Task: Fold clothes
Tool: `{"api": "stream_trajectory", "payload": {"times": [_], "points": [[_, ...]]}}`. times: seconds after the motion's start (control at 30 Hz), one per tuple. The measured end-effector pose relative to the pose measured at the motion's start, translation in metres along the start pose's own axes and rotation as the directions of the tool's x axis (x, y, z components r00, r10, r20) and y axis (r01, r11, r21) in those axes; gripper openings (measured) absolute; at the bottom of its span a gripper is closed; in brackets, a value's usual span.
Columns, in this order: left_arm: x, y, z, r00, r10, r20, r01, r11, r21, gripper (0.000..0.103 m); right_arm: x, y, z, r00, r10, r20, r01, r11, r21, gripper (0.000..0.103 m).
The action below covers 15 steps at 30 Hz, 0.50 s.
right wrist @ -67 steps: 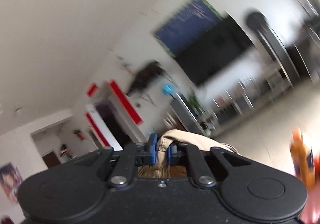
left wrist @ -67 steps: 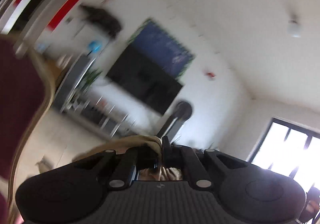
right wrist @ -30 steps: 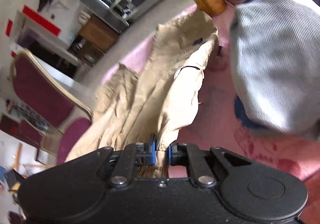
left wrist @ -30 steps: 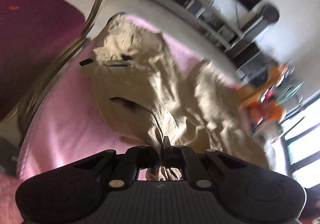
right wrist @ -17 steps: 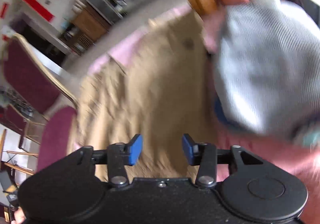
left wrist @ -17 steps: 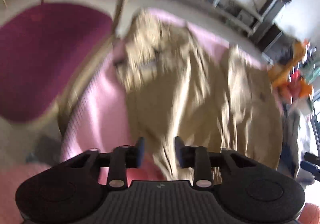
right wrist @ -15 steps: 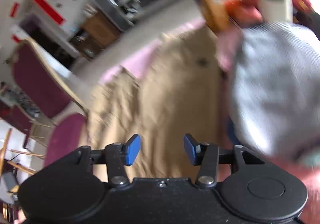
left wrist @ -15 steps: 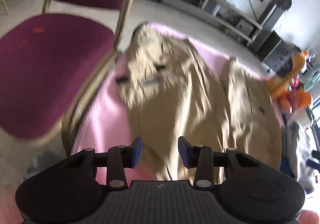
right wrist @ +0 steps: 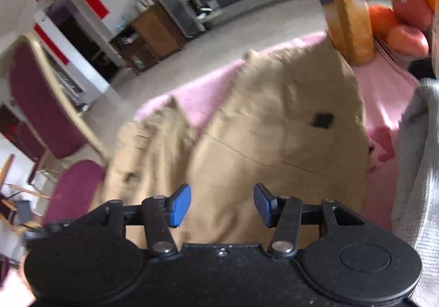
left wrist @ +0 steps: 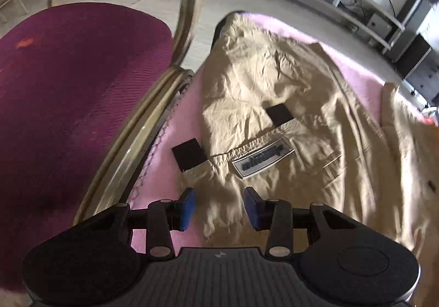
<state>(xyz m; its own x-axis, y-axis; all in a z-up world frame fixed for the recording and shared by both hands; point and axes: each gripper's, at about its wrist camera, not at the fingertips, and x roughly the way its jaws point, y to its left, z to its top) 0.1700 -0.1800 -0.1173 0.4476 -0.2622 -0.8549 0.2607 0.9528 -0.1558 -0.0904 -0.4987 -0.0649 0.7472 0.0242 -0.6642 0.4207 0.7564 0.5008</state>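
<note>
Left wrist view: the tan trousers (left wrist: 288,103) lie spread on the pink cloth (left wrist: 175,142), and the left gripper (left wrist: 219,206) and right gripper (right wrist: 222,204) both hover spread apart, holding nothing. Next likely calls for pinching an edge to fold. The only container-like thing is a fruit dish (right wrist: 395,53) holding fruit (right wrist: 406,24).

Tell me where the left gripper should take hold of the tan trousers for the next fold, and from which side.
Probably the waistband edge of the tan trousers, by the sewn label. It lies flat on the pink cloth just ahead of the open left gripper, so come in low from the near side and pinch the hem. The right gripper is open too.
</note>
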Motion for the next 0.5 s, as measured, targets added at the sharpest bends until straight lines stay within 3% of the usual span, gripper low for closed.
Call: {"api": "stream_trajectory", "payload": {"times": [0.13,0.2,0.27,0.33,0.43,0.5], "points": [[0.005,-0.002,0.0,0.999,-0.001,0.034,0.0,1.0,0.02,0.039,0.026,-0.022,-0.012,0.995,-0.043,-0.088,0.052,0.994,0.097,0.049],[0.005,-0.004,-0.001,0.998,0.006,0.057,-0.007,1.0,0.021,0.029,0.027,-0.018,-0.014,0.993,-0.071,-0.091,0.076,0.996,0.052,0.05],[0.003,-0.01,-0.003,0.996,0.027,0.083,-0.033,0.997,0.065,0.011,0.03,-0.013,-0.016,0.991,-0.104,-0.087,0.106,0.994,0.023,0.05],[-0.002,-0.016,-0.005,0.991,0.051,0.123,-0.063,0.993,0.096,0.006,0.031,-0.011,-0.019,0.989,-0.119,-0.09,0.121,0.993,0.01,0.05],[-0.01,-0.027,-0.006,0.965,0.155,0.21,-0.191,0.968,0.161,0.006,0.035,-0.013,-0.022,0.986,-0.129,-0.102,0.13,0.991,0.005,0.05],[-0.002,-0.032,-0.009,0.957,0.203,0.205,-0.247,0.944,0.218,0.008,0.035,-0.015,-0.022,0.985,-0.138,-0.108,0.139,0.99,0.004,0.051]]}}
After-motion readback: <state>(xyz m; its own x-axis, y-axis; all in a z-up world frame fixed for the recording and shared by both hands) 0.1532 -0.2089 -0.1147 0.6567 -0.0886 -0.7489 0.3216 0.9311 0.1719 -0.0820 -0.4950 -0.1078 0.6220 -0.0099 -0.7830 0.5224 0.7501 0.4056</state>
